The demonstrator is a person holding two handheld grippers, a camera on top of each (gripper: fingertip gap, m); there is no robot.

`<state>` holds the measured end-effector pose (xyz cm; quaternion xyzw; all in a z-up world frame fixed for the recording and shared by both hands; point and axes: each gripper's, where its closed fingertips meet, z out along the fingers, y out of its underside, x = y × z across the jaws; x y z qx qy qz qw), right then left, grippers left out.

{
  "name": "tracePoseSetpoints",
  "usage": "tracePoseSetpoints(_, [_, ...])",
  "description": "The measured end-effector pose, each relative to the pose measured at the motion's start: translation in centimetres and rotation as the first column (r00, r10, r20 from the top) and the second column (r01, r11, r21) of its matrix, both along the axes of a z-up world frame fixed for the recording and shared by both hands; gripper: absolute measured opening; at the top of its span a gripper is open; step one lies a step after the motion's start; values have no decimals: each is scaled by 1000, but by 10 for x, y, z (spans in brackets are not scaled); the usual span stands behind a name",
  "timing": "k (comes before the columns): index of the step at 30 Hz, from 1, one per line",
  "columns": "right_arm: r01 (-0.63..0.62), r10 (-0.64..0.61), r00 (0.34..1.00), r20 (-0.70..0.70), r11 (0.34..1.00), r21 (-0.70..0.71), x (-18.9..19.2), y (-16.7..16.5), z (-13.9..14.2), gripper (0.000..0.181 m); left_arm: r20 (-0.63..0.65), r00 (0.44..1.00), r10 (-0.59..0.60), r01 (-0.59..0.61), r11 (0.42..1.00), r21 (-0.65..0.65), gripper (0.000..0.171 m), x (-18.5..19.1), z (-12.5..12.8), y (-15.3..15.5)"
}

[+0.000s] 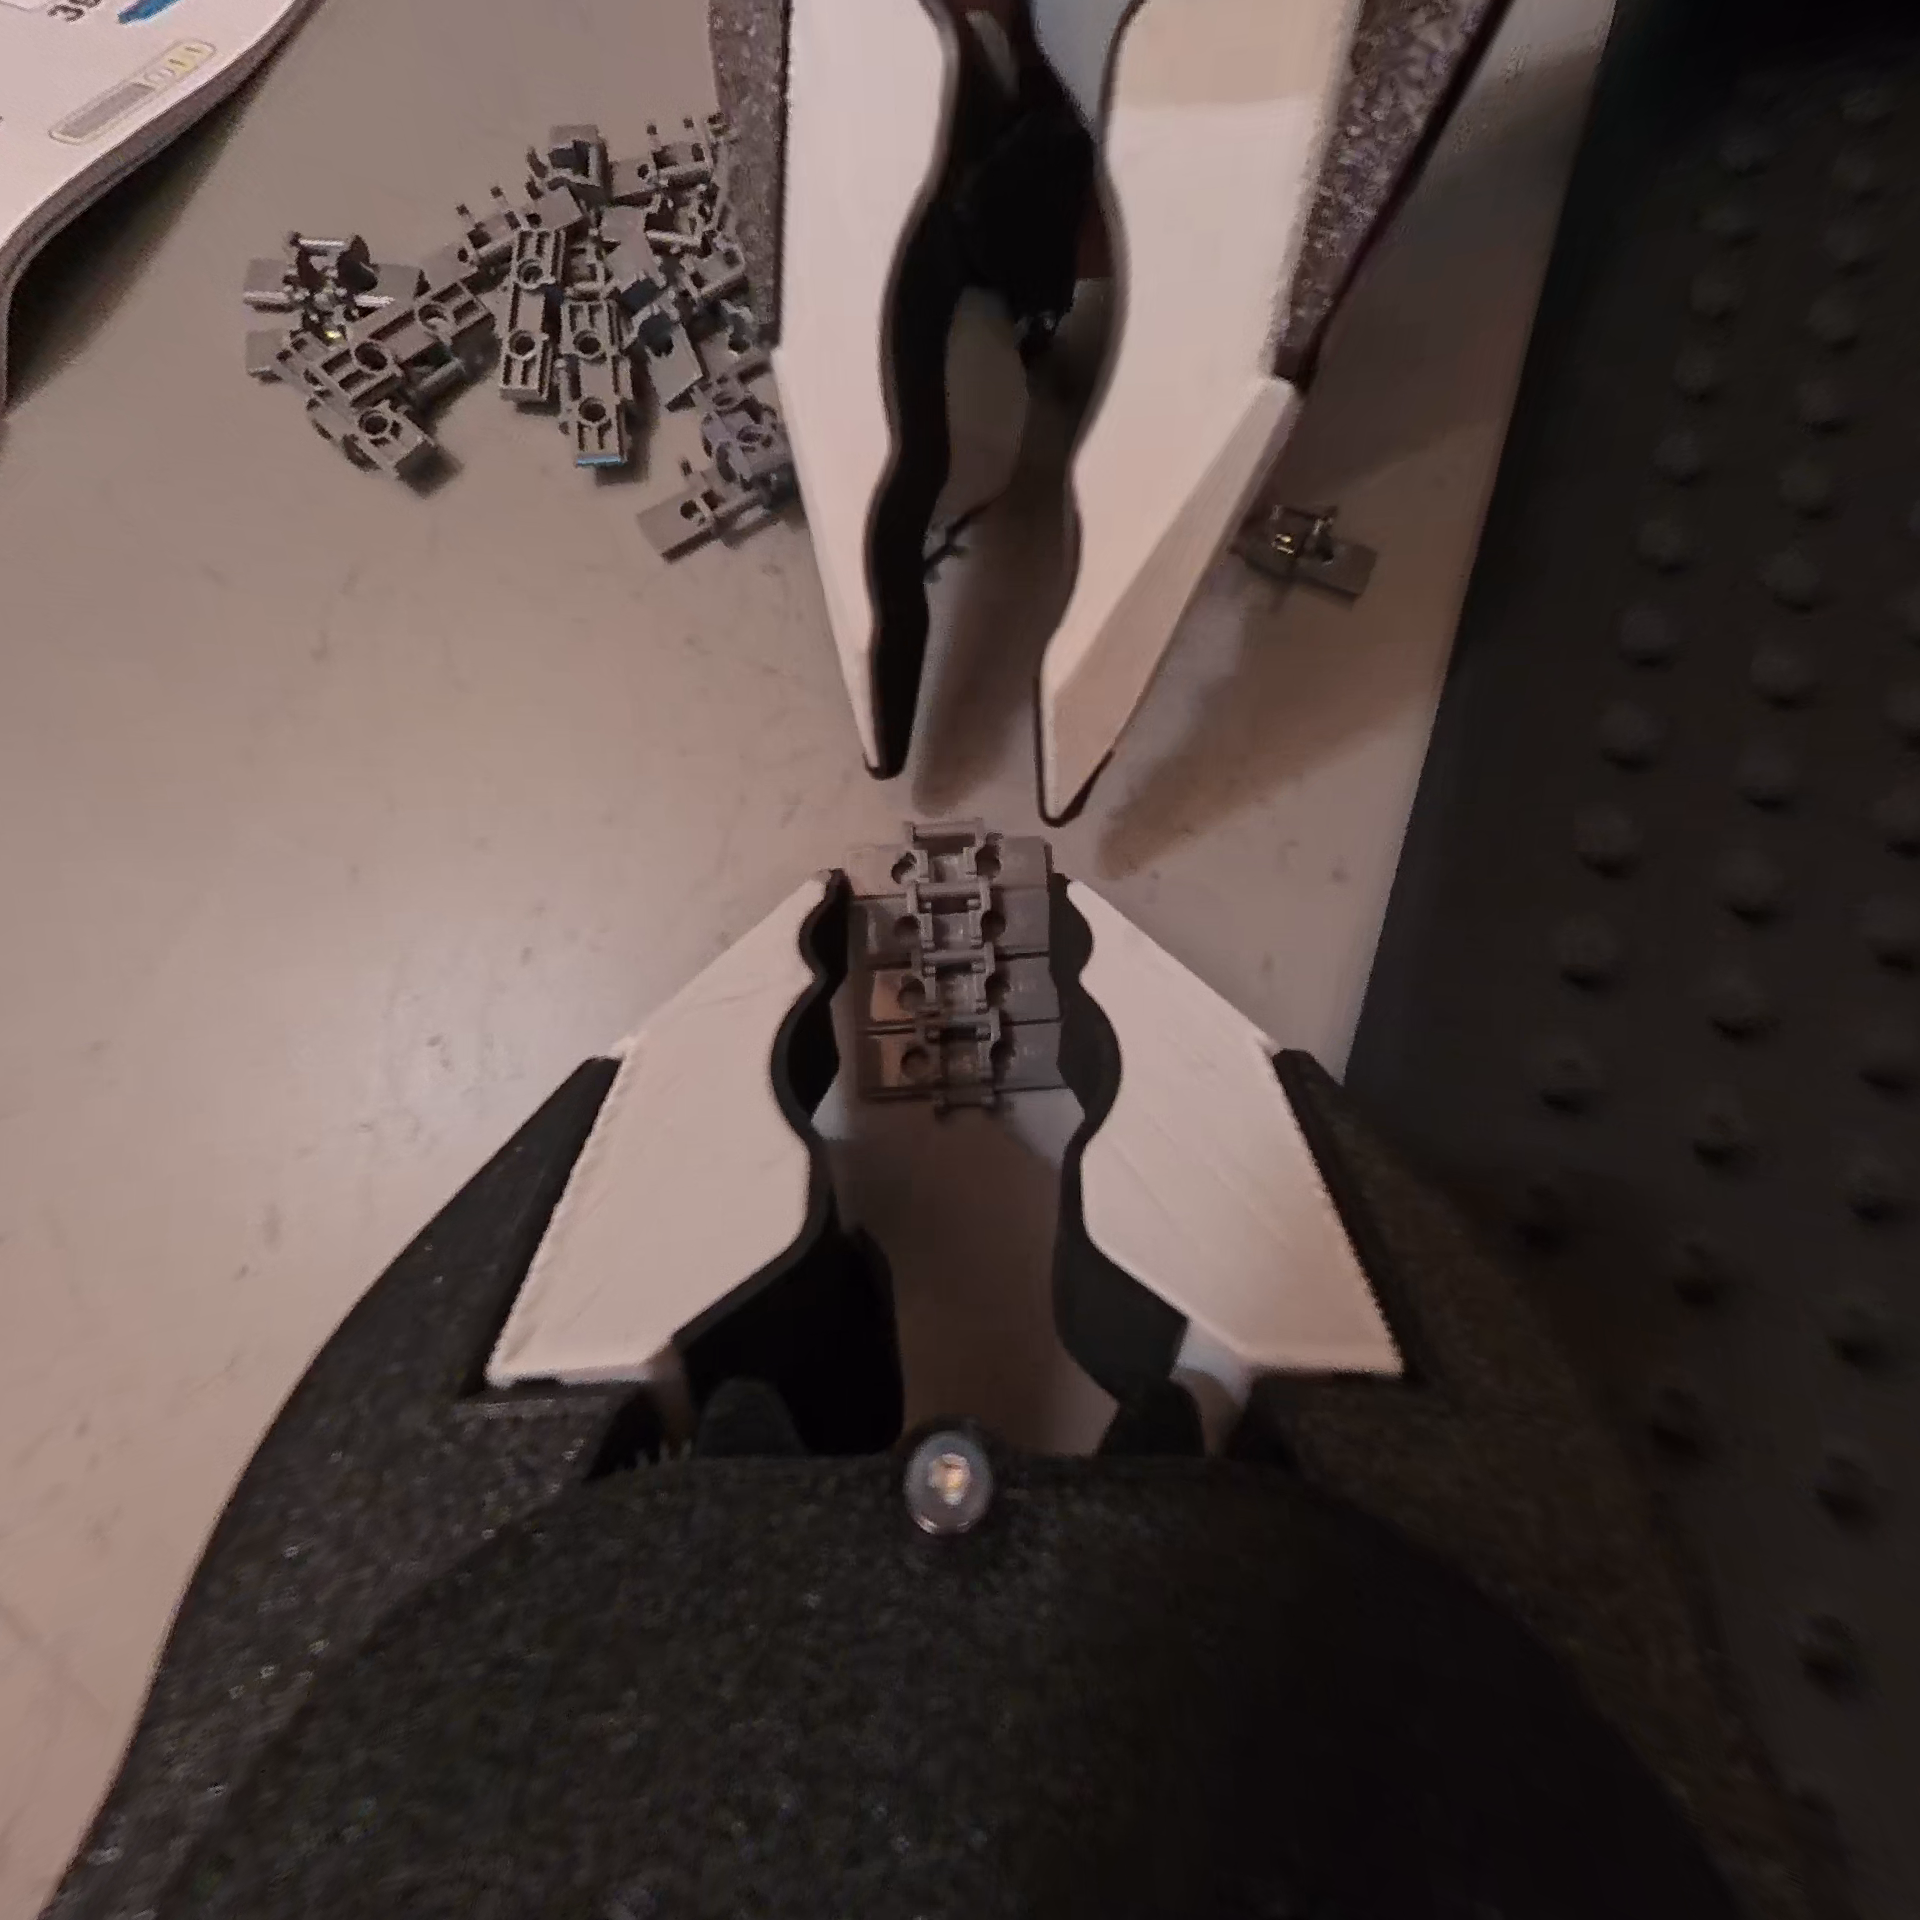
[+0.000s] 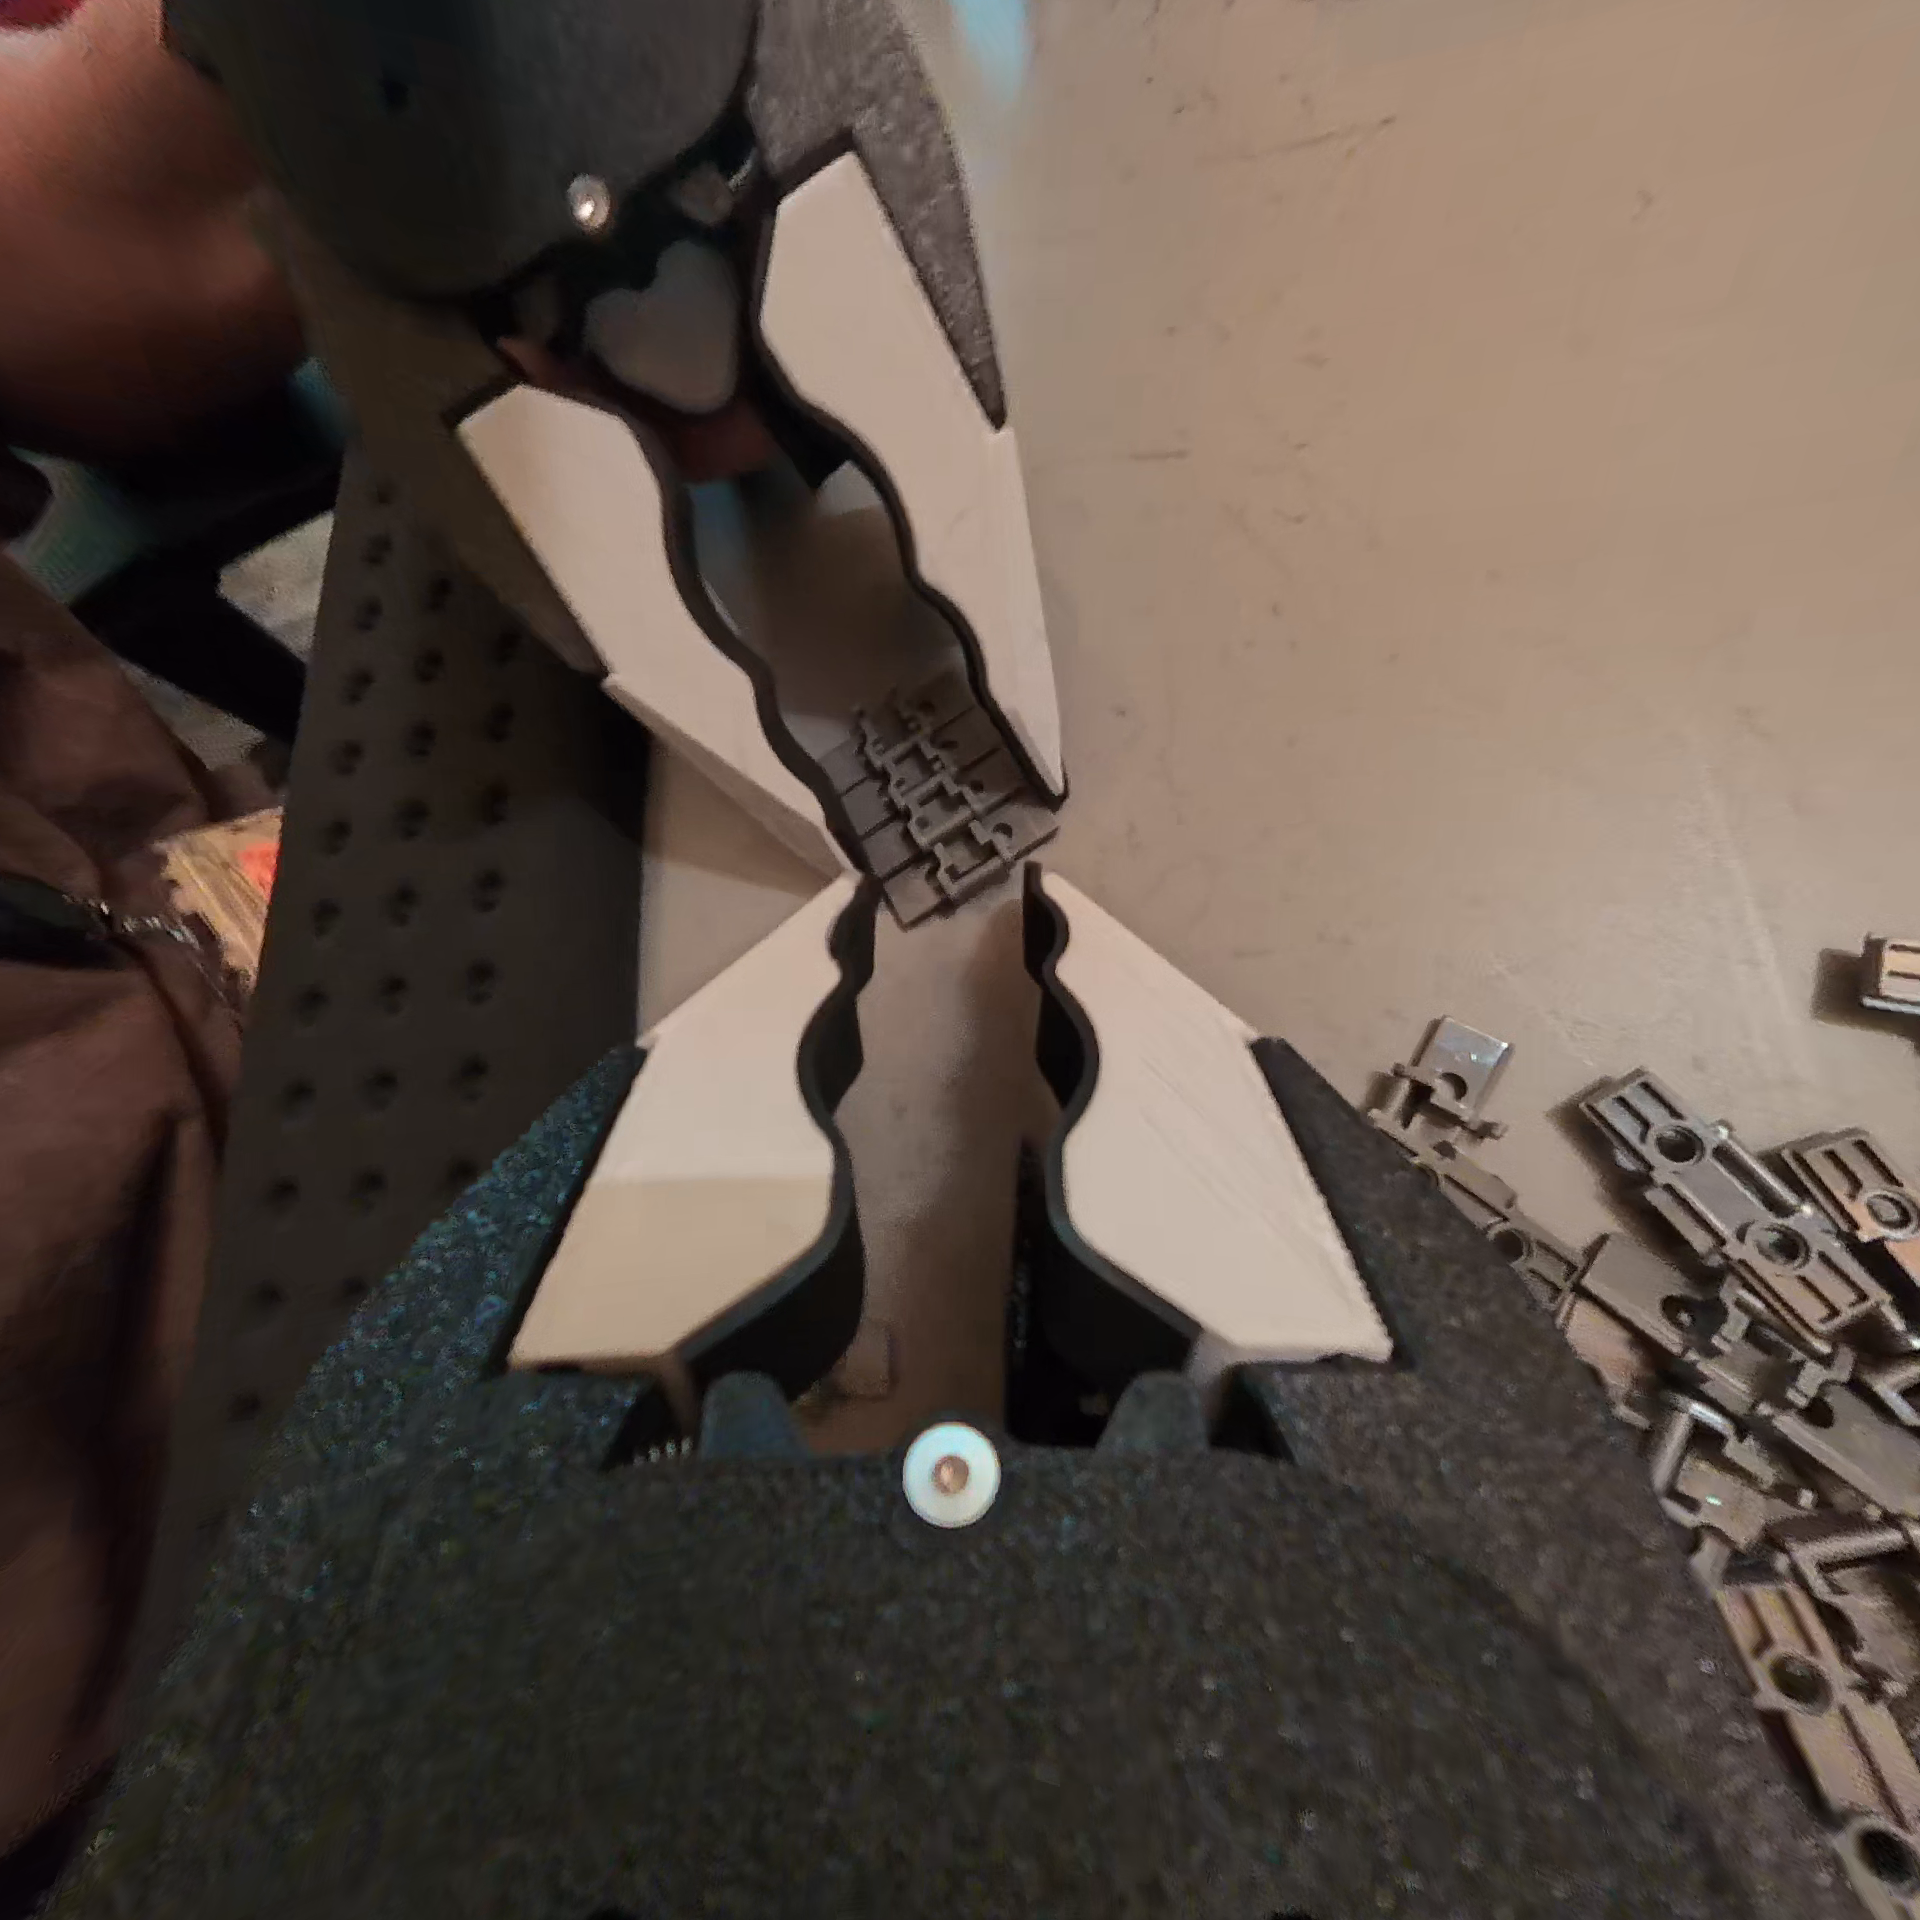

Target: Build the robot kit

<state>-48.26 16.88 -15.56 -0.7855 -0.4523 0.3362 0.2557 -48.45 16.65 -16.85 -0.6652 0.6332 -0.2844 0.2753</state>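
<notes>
My left gripper [image 1: 951, 883] is shut on a short chain of joined grey track links [image 1: 951, 966], held by its sides just above the beige table [image 1: 416, 831]. The chain's free end sticks out past the fingertips. My right gripper [image 2: 940, 888] is open and empty, pointing straight at the left one, tip to tip. The chain's free end [image 2: 935, 831] sits at the mouth of its jaws, beside its left fingertip. In the left wrist view the right gripper [image 1: 971, 784] comes in from the top. In the right wrist view the left gripper [image 2: 951, 831] hangs in from above.
A pile of loose grey track links [image 1: 540, 343] lies on the table, at the lower right in the right wrist view [image 2: 1714, 1299]. One single link [image 1: 1304, 551] lies apart. A black studded mat [image 1: 1714, 831] borders the table. A printed booklet [image 1: 104, 125] lies far left. A person's sleeve [image 2: 94, 1039] shows. Less than 4 cm separates the two grippers' tips.
</notes>
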Motion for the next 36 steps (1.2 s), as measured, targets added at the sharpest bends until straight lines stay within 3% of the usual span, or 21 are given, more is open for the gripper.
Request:
tracePoseSetpoints(8, [110,-127,990,-63,967,-229,0,6,-3,41,4,1000,-18,18,997,81,38,-1,3,-5])
tracePoseSetpoints(14, [100,-151,982,-117,927,-362,-9,-1,0,39,41,999,-2,-4,992,126,38,-3,15,-3])
tracePoseSetpoints(19, [102,-240,950,-201,844,-526,-23,-2,7,30,45,999,0,-7,989,147,38,-4,17,-2])
tracePoseSetpoints(25, [98,-277,932,-233,813,-574,-21,1,8,10,59,998,6,-16,983,180,38,-3,20,-2])
tracePoseSetpoints(29, [55,-246,929,-278,831,-553,-20,-1,17,7,101,995,13,-32,982,188,38,-1,27,-3])
tracePoseSetpoints(36, [65,-199,956,-217,862,-503,-22,-6,7,8,93,995,28,-42,988,152,44,-2,20,-3])
